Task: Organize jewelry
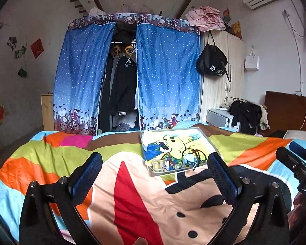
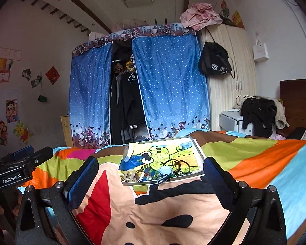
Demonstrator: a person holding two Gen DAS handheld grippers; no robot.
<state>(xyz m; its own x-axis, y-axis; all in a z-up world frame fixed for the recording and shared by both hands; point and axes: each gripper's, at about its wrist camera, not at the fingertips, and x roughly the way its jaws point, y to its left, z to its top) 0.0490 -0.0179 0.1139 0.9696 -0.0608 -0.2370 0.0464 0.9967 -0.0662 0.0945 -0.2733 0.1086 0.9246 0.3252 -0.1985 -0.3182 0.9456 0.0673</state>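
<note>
Opening step, by the look of it: nothing lifted yet, nothing sorted. Jewelry pile (image 2: 153, 173) heaped in the near corner of the shallow tray (image 2: 195, 143), on top of a crayon drawing (image 2: 159, 155) of a green cartoon creature lining the tray's floor. Tray resting on the patchwork bedspread (image 2: 255, 159), with the blue curtain wardrobe (image 2: 169, 85) well behind it.

Within the pile, seen from the right wrist: a pale square buckle-like piece (image 2: 129, 176) at the tray's near left corner, a light blue watch (image 2: 165, 172) with its strap hanging over the tray's near rim, and a string of dark beads (image 2: 183, 165) just beyond the watch toward the tray's middle. Smaller bits between them too tangled to name. From the left wrist, same tray (image 1: 206, 138), pile (image 1: 173, 161) again at its near edge.

Left gripper (image 1: 155, 163): fingers spread wide, nothing between them, short of the tray's near rim and touching nothing. Right gripper (image 2: 151, 167): likewise wide apart, empty, hovering just short of the tray, roughly framing the pile.

Next move, as a judgement: picking 1 piece out of the tangle. Watch the likeliest first grab, being bulky and half over the rim; narrowing the fingers and coming in low over the near rim needed. Risk of dragging the beads along, or sliding the drawing.
</note>
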